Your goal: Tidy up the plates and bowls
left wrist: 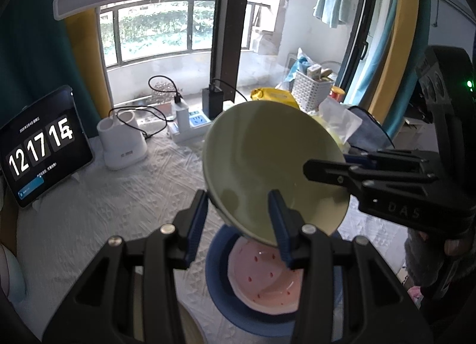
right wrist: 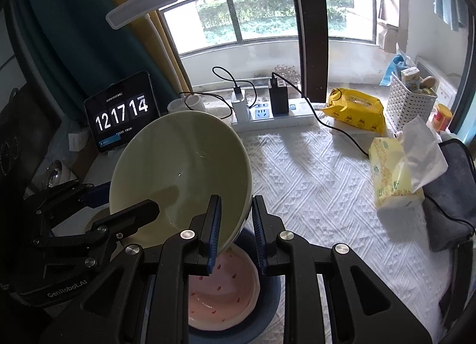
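A pale green bowl point(left wrist: 261, 150) point(right wrist: 178, 159) hangs tilted in the air, held by both grippers at opposite sides of its rim. My left gripper point(left wrist: 237, 192) has one finger inside the bowl and one outside, shut on the near rim. It shows at the left of the right wrist view point(right wrist: 128, 198). My right gripper point(right wrist: 236, 196) is shut on the rim too, and reaches in from the right in the left wrist view point(left wrist: 315, 165). Directly below sits a pink bowl point(left wrist: 261, 284) point(right wrist: 226, 299) with red dots, standing on a blue plate point(left wrist: 217, 278) point(right wrist: 267, 314).
A white textured cloth point(right wrist: 312, 180) covers the table. A tablet clock point(right wrist: 119, 115), white holder point(left wrist: 122, 141) and power strip point(right wrist: 267, 115) line the back. To the right are a tissue box point(right wrist: 392, 171), yellow wipes pack point(right wrist: 354, 109), white basket point(right wrist: 410, 100) and dark cloth point(right wrist: 452, 189).
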Action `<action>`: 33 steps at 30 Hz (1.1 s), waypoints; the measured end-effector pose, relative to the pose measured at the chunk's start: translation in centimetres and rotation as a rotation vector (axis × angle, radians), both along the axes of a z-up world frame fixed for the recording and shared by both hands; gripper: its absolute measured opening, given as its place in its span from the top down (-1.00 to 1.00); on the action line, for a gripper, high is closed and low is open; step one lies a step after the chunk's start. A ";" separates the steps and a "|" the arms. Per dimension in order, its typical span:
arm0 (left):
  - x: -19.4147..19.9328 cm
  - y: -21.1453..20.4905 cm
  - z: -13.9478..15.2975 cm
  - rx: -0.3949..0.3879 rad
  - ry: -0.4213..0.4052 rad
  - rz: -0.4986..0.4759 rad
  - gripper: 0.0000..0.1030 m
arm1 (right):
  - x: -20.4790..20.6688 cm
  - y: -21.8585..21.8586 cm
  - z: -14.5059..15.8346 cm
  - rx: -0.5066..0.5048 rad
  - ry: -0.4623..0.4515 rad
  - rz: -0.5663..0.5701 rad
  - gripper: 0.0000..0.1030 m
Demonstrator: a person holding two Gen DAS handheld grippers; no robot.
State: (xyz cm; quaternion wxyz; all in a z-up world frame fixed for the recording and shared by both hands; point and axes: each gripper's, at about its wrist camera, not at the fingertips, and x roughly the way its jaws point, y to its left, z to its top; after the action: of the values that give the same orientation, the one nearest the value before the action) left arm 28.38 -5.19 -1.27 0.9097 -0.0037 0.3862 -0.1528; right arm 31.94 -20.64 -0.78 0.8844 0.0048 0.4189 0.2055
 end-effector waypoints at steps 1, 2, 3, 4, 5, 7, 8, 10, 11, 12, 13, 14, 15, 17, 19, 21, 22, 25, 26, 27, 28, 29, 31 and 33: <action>-0.3 0.0 0.0 0.001 -0.001 -0.003 0.16 | -0.3 0.0 0.0 -0.002 0.000 -0.002 0.55; -0.5 -0.1 -0.1 0.000 -0.001 -0.004 0.16 | -0.5 -0.1 -0.1 -0.002 -0.001 -0.004 0.55; -0.7 -0.2 -0.2 0.000 0.001 -0.007 0.16 | -0.7 -0.1 -0.1 -0.003 -0.001 -0.006 0.55; -0.9 -0.2 -0.3 0.000 0.002 -0.009 0.16 | -1.0 -0.2 -0.2 -0.004 0.000 -0.009 0.55; -1.0 -0.3 -0.3 0.000 0.004 -0.011 0.16 | -1.2 -0.2 -0.2 -0.005 0.000 -0.010 0.55; -1.5 -0.4 -0.5 0.002 0.008 -0.017 0.16 | -1.6 -0.4 -0.4 -0.007 0.003 -0.015 0.55; -1.7 -0.5 -0.7 0.002 0.010 -0.019 0.16 | -1.9 -0.4 -0.5 -0.008 0.004 -0.017 0.55; -2.1 -0.5 -0.9 0.000 0.013 -0.022 0.16 | -2.3 -0.5 -0.7 -0.010 0.007 -0.022 0.55; -2.3 -0.6 -1.0 0.000 0.014 -0.023 0.16 | -2.5 -0.5 -0.9 -0.010 0.009 -0.023 0.55; -2.5 -0.6 -1.2 0.000 0.016 -0.024 0.16 | -2.7 -0.6 -1.0 -0.011 0.011 -0.025 0.55; -2.8 -0.6 -1.3 0.000 0.016 -0.024 0.16 | -2.9 -0.6 -1.1 -0.012 0.012 -0.025 0.55; -3.0 -0.7 -1.4 0.001 0.018 -0.025 0.16 | -3.2 -0.6 -1.3 -0.012 0.014 -0.026 0.55; -3.2 -0.7 -1.5 0.002 0.019 -0.027 0.16 | -3.4 -0.7 -1.4 -0.013 0.016 -0.027 0.55; -3.5 -0.8 -1.8 0.000 0.024 -0.028 0.16 | -3.8 -0.7 -1.7 -0.013 0.019 -0.029 0.55; -3.8 -0.9 -2.1 0.002 0.028 -0.030 0.16 | -4.1 -0.8 -2.0 -0.013 0.023 -0.032 0.55; -4.1 -1.0 -2.4 0.002 0.034 -0.035 0.16 | -4.4 -0.9 -2.3 -0.015 0.027 -0.036 0.55; -4.2 -1.0 -2.6 0.001 0.037 -0.037 0.16 | -4.6 -0.9 -2.4 -0.016 0.028 -0.038 0.55; -4.5 -1.0 -3.2 -0.001 0.050 -0.040 0.16 | -4.9 -1.0 -3.0 -0.019 0.039 -0.043 0.55; -4.6 -1.1 -3.4 0.000 0.053 -0.040 0.16 | -5.0 -1.0 -3.2 -0.021 0.043 -0.045 0.55; -4.8 -1.2 -3.6 -0.001 0.056 -0.041 0.16 | -5.1 -1.1 -3.4 -0.022 0.046 -0.045 0.55; -4.9 -1.2 -3.8 -0.002 0.060 -0.040 0.16 | -5.2 -1.1 -3.6 -0.023 0.049 -0.046 0.55; -5.1 -1.2 -4.0 -0.003 0.064 -0.040 0.16 | -5.3 -1.1 -3.8 -0.025 0.054 -0.047 0.55; -5.3 -1.2 -4.4 -0.003 0.069 -0.039 0.16 | -5.4 -1.1 -4.3 -0.028 0.062 -0.048 0.55; -5.4 -1.2 -4.7 -0.001 0.074 -0.040 0.16 | -5.5 -1.1 -4.7 -0.031 0.069 -0.049 0.55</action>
State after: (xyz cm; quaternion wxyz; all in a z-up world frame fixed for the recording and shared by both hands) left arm 22.96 -6.40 -5.94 0.8915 -0.0019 0.4196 -0.1707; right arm 26.46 -21.69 -5.44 0.8741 0.0084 0.4522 0.1771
